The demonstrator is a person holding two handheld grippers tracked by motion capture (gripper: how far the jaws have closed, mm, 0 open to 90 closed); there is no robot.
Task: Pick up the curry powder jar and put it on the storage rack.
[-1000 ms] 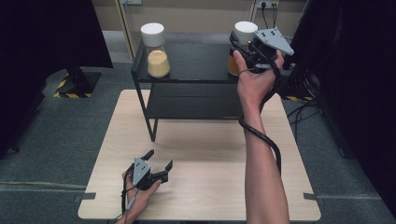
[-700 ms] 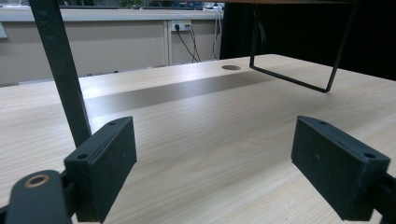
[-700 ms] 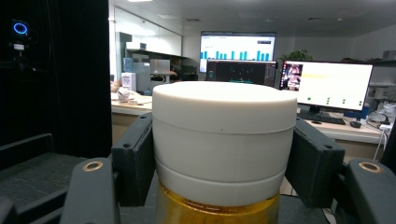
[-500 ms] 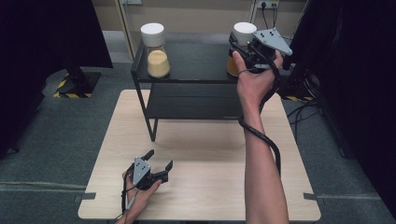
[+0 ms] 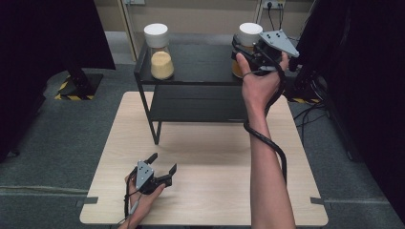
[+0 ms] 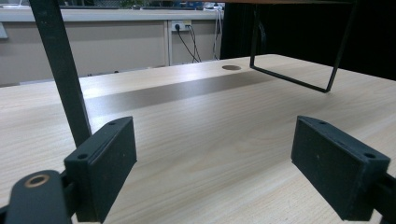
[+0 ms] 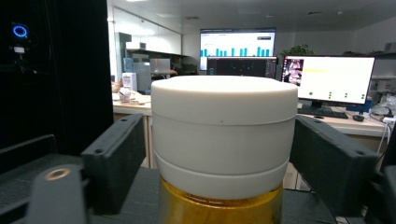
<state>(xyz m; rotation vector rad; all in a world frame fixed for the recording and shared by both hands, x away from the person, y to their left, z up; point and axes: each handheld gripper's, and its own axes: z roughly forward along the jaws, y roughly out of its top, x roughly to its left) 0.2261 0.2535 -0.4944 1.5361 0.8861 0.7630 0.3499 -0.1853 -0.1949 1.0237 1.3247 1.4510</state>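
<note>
On the black rack's (image 5: 200, 71) top shelf, the right gripper (image 5: 246, 50) brackets the white lid (image 7: 224, 135) of the amber jar (image 5: 241, 62), jaws spread with gaps visible at each side, while the left gripper (image 5: 160, 167) rests released on the table (image 5: 215, 157).

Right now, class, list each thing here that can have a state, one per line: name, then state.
Left jar: lidded, upright on the shelf, part-filled with pale powder.
Right jar: lidded, upright, amber contents, between the right gripper's jaws.
Right gripper: open, jaws either side of the lid, gaps visible.
Left gripper: open, holding nothing, low over the table.
</note>
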